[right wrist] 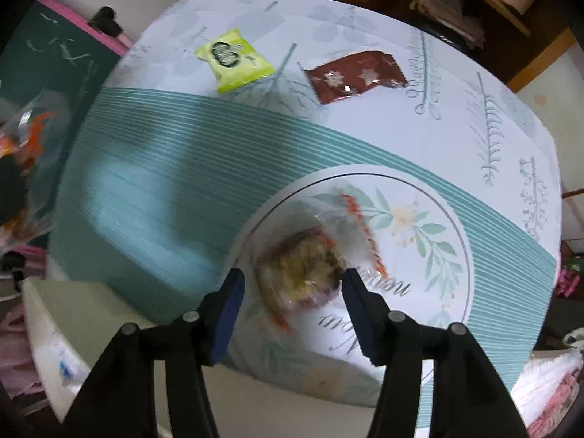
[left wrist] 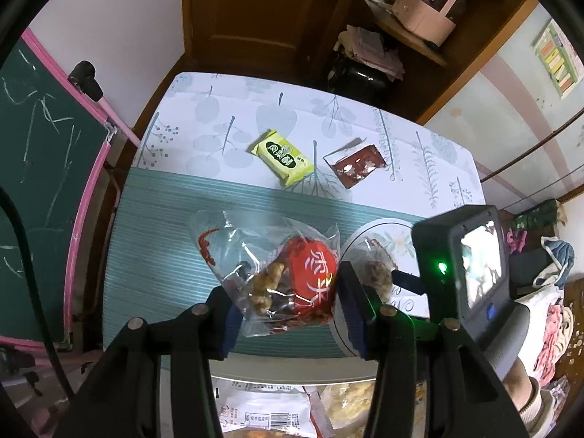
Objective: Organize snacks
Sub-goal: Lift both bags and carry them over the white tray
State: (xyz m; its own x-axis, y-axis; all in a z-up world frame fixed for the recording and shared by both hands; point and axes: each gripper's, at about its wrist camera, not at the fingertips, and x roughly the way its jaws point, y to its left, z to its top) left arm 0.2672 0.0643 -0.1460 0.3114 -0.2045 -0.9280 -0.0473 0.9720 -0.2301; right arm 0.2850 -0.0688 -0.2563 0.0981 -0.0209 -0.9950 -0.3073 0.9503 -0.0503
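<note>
The left gripper (left wrist: 288, 310) is clenched on a clear bag (left wrist: 277, 273) of mixed snacks with a red packet inside, both pads pressing its lower part, and holds it above the green band of the table (left wrist: 164, 219), just left of the plate (left wrist: 368, 230). The right gripper (right wrist: 292, 303) stands released over the plate (right wrist: 452, 211): its jaws are spread to either side of a small clear-wrapped snack (right wrist: 303, 266) that lies on the plate, and neither pad seems to press it. Two more snacks wait on the far side of the table, well apart from the plate: a yellow-green pack (left wrist: 283, 158) and a dark red pack (left wrist: 356, 166) beside it. The step in hand looks like leaving the small snack on the plate and bringing the bag over next. To do that well, the right gripper should lift straight up so its pads do not drag the loose wrapper off the plate, and clear the space before the left comes across. The bag is soft and floppy, so it should be lowered until its bottom rests on the plate before the pads let go, and set beside the small snack, not on it. Much is unclear: the right view is blurred, so the snack's contents and whether the right pad grazes its wrapper cannot be told. In the left view the right gripper's body hides most of the plate, and packets at the bottom edge are cut off.
</note>
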